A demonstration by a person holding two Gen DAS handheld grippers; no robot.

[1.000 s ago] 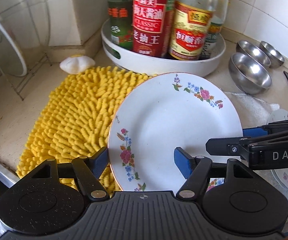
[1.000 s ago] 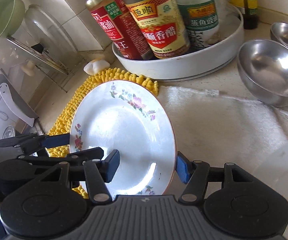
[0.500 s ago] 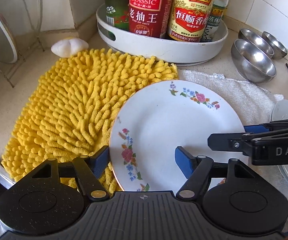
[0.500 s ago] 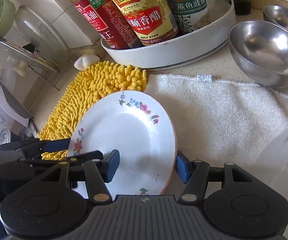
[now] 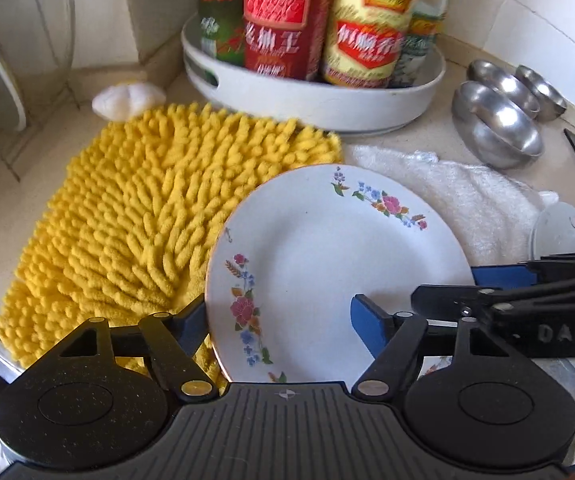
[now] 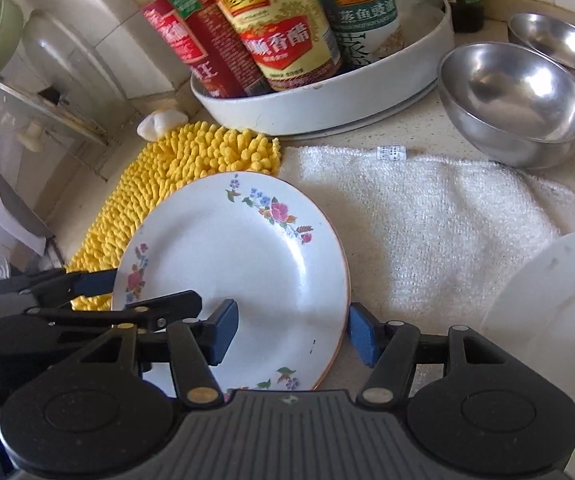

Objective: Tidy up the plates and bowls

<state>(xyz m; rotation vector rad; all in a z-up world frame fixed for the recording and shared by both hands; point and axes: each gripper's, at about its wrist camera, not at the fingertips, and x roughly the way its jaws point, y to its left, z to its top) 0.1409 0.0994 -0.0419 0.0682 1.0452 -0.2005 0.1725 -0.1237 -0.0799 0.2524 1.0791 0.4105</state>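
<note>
since the earlier frames the plate point(image 5: 327, 256) has come down from a raised spot near the tray point(image 5: 327, 100) toward the counter, so more of the yellow mat point(image 5: 147, 216) and the white towel point(image 6: 427, 220) now shows beyond it.

the plate sits between both grippers, over the seam where mat meets towel. the left gripper point(image 5: 279, 316) straddles the plate's left rim, one blue pad under the edge and one above the face. the right gripper point(image 6: 291, 332) does the same at the right rim. both sets of jaws stand fairly wide, and a gap shows at each upper pad, so i cannot tell whether either one clamps the plate or whether it only rests on the lower pads.

risks, as i judge them: the glazed china is slick, and a loose hold could let it slide off a pad. set half on the shaggy mat and half on the flatter towel, it might rock or tilt. pulling a lower finger out from beneath could drag it sideways toward the second floral plate point(image 5: 567, 232) at the right.

the plate is round, shallow, white with flower sprays and a thin brown rim. the mat is thick chenille, soft and lumpy. the towel is looped terry. three steel bowls point(image 5: 499, 128) are smooth and hard, standing just beyond the towel.
</note>
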